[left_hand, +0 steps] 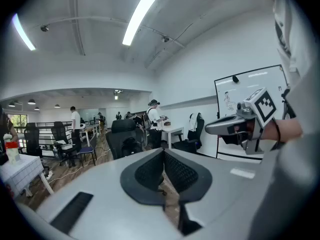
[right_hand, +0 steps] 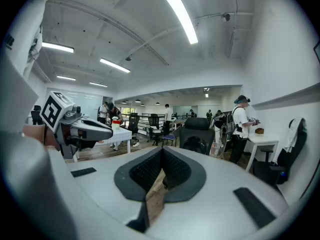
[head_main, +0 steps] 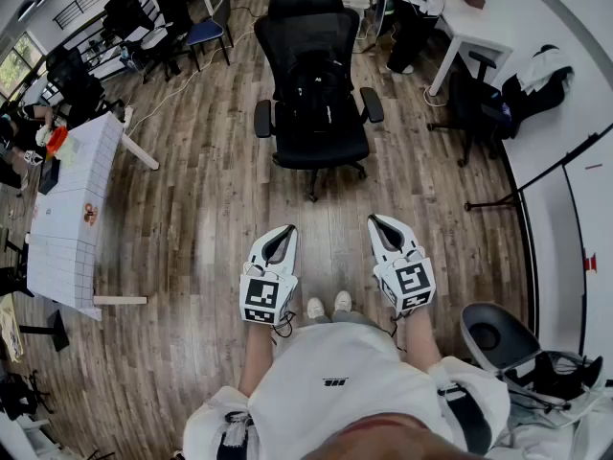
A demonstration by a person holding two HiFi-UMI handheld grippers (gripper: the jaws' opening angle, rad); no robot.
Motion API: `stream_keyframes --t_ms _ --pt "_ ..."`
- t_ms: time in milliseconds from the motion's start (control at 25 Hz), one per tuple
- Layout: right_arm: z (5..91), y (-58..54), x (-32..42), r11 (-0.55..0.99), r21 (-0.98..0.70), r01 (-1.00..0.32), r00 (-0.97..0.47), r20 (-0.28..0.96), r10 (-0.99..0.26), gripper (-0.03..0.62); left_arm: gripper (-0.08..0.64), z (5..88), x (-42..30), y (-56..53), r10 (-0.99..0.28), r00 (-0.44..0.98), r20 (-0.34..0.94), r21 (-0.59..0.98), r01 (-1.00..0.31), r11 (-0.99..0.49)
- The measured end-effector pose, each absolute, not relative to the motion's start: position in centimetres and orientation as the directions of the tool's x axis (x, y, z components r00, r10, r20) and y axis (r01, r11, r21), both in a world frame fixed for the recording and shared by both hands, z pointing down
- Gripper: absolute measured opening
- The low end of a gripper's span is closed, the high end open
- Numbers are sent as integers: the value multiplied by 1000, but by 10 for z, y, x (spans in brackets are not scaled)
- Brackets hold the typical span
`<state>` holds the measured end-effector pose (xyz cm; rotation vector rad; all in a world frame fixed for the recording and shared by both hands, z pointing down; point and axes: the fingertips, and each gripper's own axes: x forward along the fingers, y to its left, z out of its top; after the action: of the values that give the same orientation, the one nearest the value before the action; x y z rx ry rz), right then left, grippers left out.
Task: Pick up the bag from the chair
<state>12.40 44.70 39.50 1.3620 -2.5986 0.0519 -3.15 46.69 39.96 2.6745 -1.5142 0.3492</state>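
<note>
A black office chair [head_main: 316,84] stands on the wooden floor ahead of me, with a black bag [head_main: 317,86] resting on its seat against the backrest. My left gripper [head_main: 281,239] and right gripper [head_main: 386,226] are held side by side near my feet, well short of the chair. Both point toward it, shut and empty. In the left gripper view the chair [left_hand: 120,130] and bag [left_hand: 131,147] show beyond the closed jaws, with the right gripper [left_hand: 220,128] beside. The right gripper view shows the chair [right_hand: 197,129], the bag [right_hand: 196,145] and the left gripper [right_hand: 102,129].
A white table [head_main: 72,209] stands at the left. At the right are a white desk [head_main: 479,29] with a person [head_main: 420,8] beside it, a dark chair [head_main: 477,103] and a whiteboard [head_main: 589,247]. A grey stool [head_main: 498,338] sits near my right side. More chairs [head_main: 192,27] stand far left.
</note>
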Motion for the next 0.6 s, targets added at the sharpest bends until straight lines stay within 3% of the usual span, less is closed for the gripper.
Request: stream_keyframes --t_ms 600 --pt "405 458 88 562 62 -825 -542 197 -817 -5 12 397 -59 466 -835 526 164 -39 -842 -538"
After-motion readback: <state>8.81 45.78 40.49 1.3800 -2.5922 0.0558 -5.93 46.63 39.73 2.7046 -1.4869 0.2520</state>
